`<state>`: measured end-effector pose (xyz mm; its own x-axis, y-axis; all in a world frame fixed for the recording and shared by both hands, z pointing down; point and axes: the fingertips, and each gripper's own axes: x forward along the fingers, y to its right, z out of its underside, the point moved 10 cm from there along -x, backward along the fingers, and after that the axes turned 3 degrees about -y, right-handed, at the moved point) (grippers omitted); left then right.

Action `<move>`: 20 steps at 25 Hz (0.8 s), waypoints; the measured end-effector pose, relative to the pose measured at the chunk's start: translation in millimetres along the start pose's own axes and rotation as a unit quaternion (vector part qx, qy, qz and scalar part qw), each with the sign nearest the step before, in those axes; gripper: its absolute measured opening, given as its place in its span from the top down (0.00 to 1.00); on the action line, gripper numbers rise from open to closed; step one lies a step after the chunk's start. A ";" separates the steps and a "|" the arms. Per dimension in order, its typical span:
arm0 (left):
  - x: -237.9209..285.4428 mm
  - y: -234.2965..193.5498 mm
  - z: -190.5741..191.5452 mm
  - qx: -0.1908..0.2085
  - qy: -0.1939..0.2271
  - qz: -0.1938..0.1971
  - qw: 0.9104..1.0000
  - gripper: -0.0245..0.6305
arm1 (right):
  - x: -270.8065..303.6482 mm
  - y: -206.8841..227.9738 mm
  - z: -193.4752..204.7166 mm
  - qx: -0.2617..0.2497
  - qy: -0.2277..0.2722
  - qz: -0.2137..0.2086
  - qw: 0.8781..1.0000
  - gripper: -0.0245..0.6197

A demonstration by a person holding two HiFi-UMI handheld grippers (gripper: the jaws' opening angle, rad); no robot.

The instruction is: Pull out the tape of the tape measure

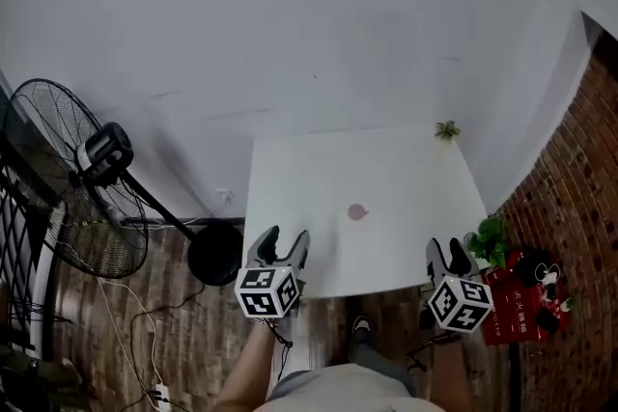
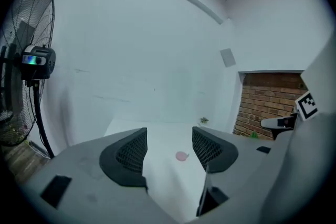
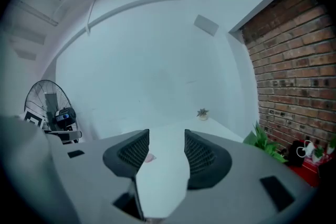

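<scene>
The small pink tape measure (image 1: 357,212) lies alone at the centre of the white worktop (image 1: 406,169), nothing around it. Both grippers hang at the worktop's near edge, low in the frame, well apart from it: the left gripper (image 1: 285,244) and the right gripper (image 1: 446,256) each have jaws apart and empty. A tiny potted plant (image 1: 446,130) sits in the far right corner. A standing fan (image 1: 68,178) fills the left side, and a leafy plant (image 1: 492,236) stands right.
</scene>
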<state>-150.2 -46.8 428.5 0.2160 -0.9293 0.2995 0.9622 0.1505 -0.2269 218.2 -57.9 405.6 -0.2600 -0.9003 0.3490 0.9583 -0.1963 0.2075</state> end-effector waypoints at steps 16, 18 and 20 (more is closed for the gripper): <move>89.3 9.9 -18.9 -0.009 -0.016 -0.040 0.999 0.57 | 140.8 42.7 -49.0 -0.003 -0.034 -0.068 0.997 0.64; 96.7 5.5 -17.4 -0.011 -0.023 -0.040 0.999 0.57 | 152.1 41.3 -46.0 -0.004 -0.044 -0.070 0.997 0.64; 104.4 1.7 -15.9 -0.014 -0.028 -0.038 0.999 0.57 | 162.1 39.5 -43.8 -0.010 -0.056 -0.072 0.996 0.63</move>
<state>-128.7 -148.9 444.6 0.1531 -0.9169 0.3686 0.9712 0.0707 -0.2275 219.1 -228.7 430.4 -0.4062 -0.8132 0.4169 0.9117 -0.3294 0.2457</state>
